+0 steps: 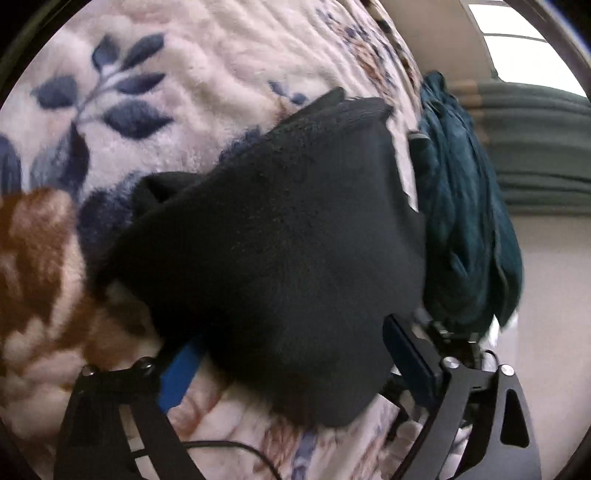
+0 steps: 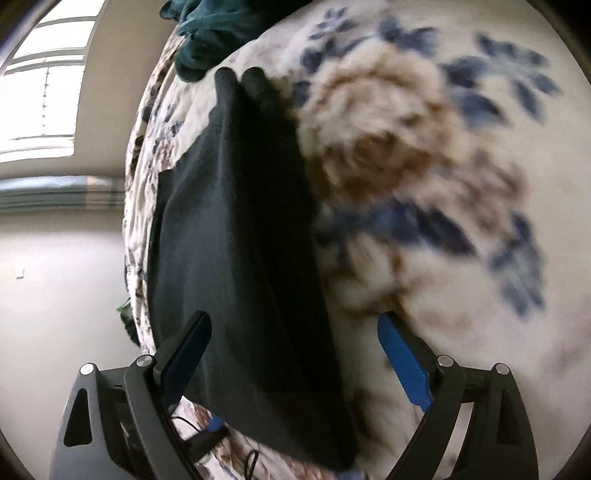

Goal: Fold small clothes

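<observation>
A small black garment (image 1: 280,236) lies folded on a floral fleece blanket (image 1: 155,74). In the left wrist view my left gripper (image 1: 291,354) is open, its blue-padded fingers (image 1: 413,354) wide apart, with the garment's near edge lying between and over them. In the right wrist view the same black garment (image 2: 243,258) runs lengthwise between the fingers of my right gripper (image 2: 295,354), which is open. Its blue right finger (image 2: 402,362) rests on the blanket (image 2: 443,184) and its left finger is over the garment's edge.
A crumpled dark teal garment (image 1: 465,221) lies at the blanket's edge beside the black one; it also shows in the right wrist view (image 2: 210,33). Beyond the bed edge are a pale wall, a window (image 2: 40,92) and a thin black cable (image 1: 229,446).
</observation>
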